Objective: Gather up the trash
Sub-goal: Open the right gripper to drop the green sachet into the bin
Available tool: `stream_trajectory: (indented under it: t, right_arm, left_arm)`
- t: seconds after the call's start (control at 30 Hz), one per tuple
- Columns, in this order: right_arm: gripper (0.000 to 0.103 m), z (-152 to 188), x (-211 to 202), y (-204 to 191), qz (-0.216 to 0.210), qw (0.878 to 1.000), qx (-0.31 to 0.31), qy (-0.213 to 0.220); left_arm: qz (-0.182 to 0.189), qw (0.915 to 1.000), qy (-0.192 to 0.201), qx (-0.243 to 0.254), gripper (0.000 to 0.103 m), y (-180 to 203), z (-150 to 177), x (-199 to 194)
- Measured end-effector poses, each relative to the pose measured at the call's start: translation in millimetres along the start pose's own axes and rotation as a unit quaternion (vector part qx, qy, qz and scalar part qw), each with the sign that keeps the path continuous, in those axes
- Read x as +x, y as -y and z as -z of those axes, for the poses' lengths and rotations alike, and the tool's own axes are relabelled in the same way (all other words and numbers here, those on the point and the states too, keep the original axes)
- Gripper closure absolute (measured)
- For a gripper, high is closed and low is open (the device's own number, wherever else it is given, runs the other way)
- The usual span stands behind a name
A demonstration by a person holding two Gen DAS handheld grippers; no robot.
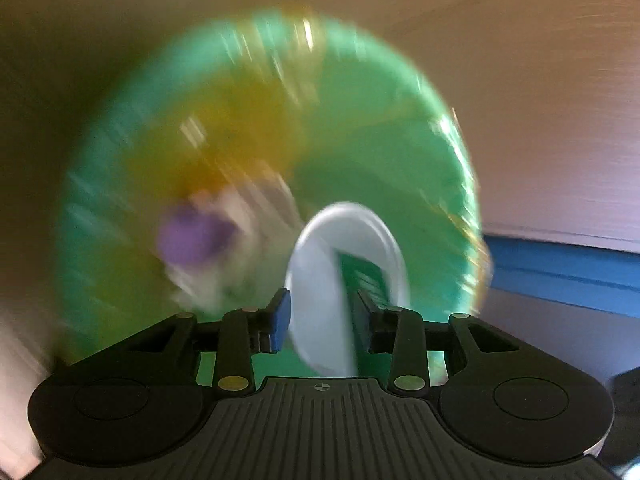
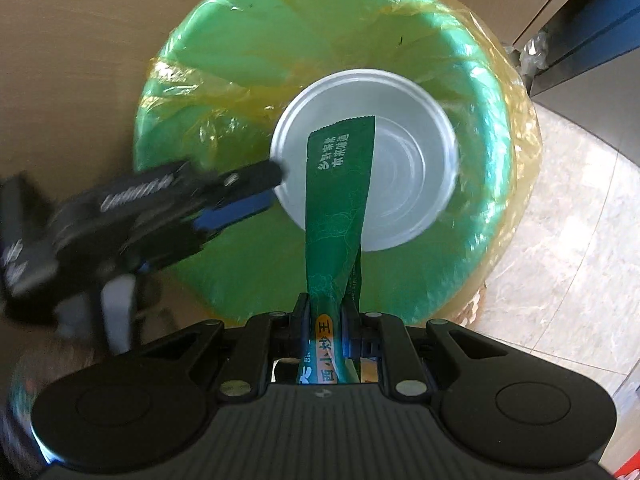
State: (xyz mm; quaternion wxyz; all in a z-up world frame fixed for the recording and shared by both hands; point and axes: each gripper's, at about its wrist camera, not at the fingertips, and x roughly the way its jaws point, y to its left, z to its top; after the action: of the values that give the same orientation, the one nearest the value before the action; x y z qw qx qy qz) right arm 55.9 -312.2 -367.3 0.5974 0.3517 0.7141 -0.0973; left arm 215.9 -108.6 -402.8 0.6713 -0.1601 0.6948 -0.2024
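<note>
Marble floor tiles (image 2: 560, 240) showing beside green bin (image 2: 200, 60), yellow liner (image 2: 516, 152) draping over rim. White disposable bowl (image 2: 400, 168) hanging over bin mouth. Left gripper (image 1: 320, 312) sitting with jaws apart around bowl rim, pads not clearly pressing. Right gripper (image 2: 325, 320) pinching green snack wrapper (image 2: 340, 184), wrapper reaching across bowl.

Pale marbled floor tiles (image 2: 568, 216) beside a grey-and-blue cabinet (image 2: 592, 28)
</note>
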Motion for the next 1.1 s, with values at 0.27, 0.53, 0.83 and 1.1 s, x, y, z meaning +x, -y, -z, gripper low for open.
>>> stream_trajectory:
  t: [0.27,0.53,0.83,1.1]
  right_arm:
    - [0.081,-28,0,-8,-0.035,0.999,0.015,0.002]
    - [0.053,-30,-3,-2,-0.010,0.999,0.022,0.045]
    - [0.053,17,-58,10,-0.020,0.997,0.004,0.074]
    - [0.053,67,-186,-51,-0.042,0.968,-0.126,0.213]
  left_arm:
    - [-0.003,0.9956,0.087,-0.035,0.065,-10,14,-49]
    - [0.007,0.9963,0.070,-0.049,0.065,-24,35,-45]
    - [-0.030,0.9983,0.050,-0.004,0.065,-8,48,-81]
    - [0.048,0.9828,0.089,0.155,0.065,85,64,-186]
